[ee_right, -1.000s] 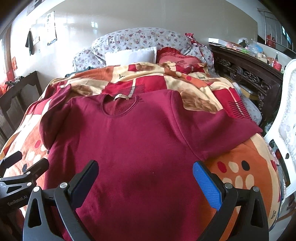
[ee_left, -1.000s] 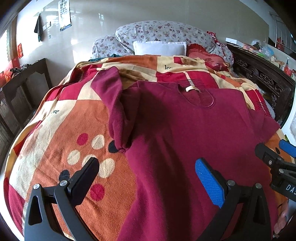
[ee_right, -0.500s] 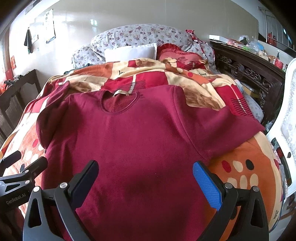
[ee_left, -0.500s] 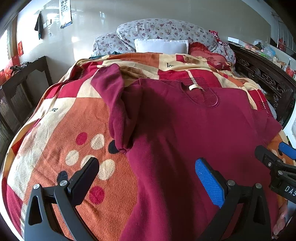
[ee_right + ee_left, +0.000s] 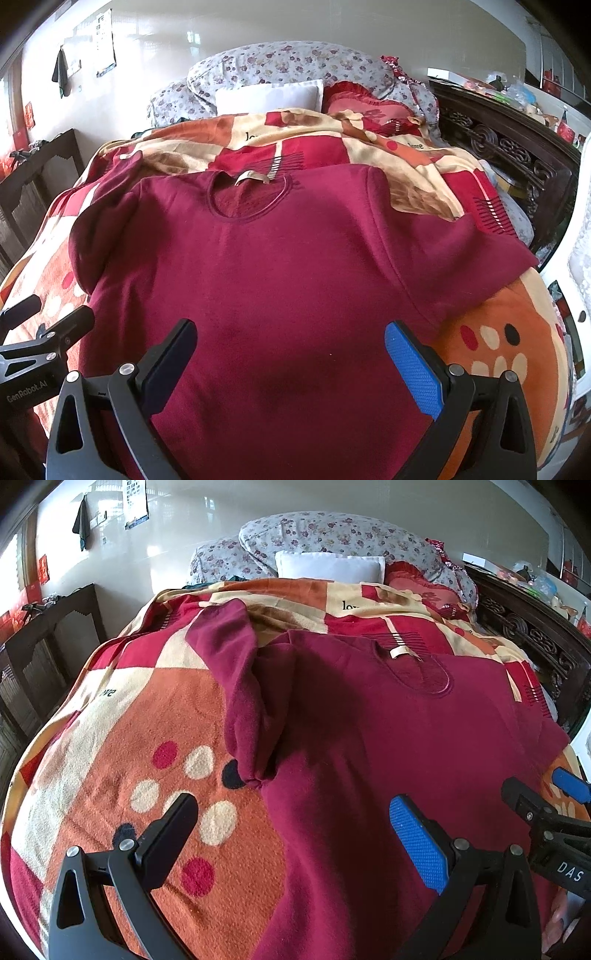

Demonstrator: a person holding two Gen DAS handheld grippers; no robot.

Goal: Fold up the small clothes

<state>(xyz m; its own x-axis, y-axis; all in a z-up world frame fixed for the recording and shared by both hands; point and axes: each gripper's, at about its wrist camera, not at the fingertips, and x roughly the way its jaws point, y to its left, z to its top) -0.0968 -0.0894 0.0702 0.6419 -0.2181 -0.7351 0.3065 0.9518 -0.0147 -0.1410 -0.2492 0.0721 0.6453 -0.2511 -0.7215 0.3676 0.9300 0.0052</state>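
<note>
A dark red long-sleeved sweater (image 5: pixel 388 738) (image 5: pixel 288 266) lies flat on the bed, collar with a beige label (image 5: pixel 253 178) toward the pillows. Its left sleeve (image 5: pixel 240 701) is bunched and folded beside the body; its right sleeve (image 5: pixel 491 254) stretches out toward the bed's right edge. My left gripper (image 5: pixel 291 830) hovers open over the sweater's lower left edge, half over the blanket. My right gripper (image 5: pixel 290 350) hangs open above the sweater's lower middle. Nothing is between either pair of fingers. Each gripper shows at the edge of the other's view.
A red, orange and cream patterned blanket (image 5: pixel 129 738) covers the bed. Floral pillows (image 5: pixel 288 70), a white pillow (image 5: pixel 328 565) and a red cushion (image 5: pixel 362 107) lie at the head. Dark carved wooden furniture (image 5: pixel 509 147) runs along the right; a dark wooden bench (image 5: pixel 48 646) stands left.
Both grippers have drifted slightly forward over the bed; the sweater lies as before and both grippers stay open.
</note>
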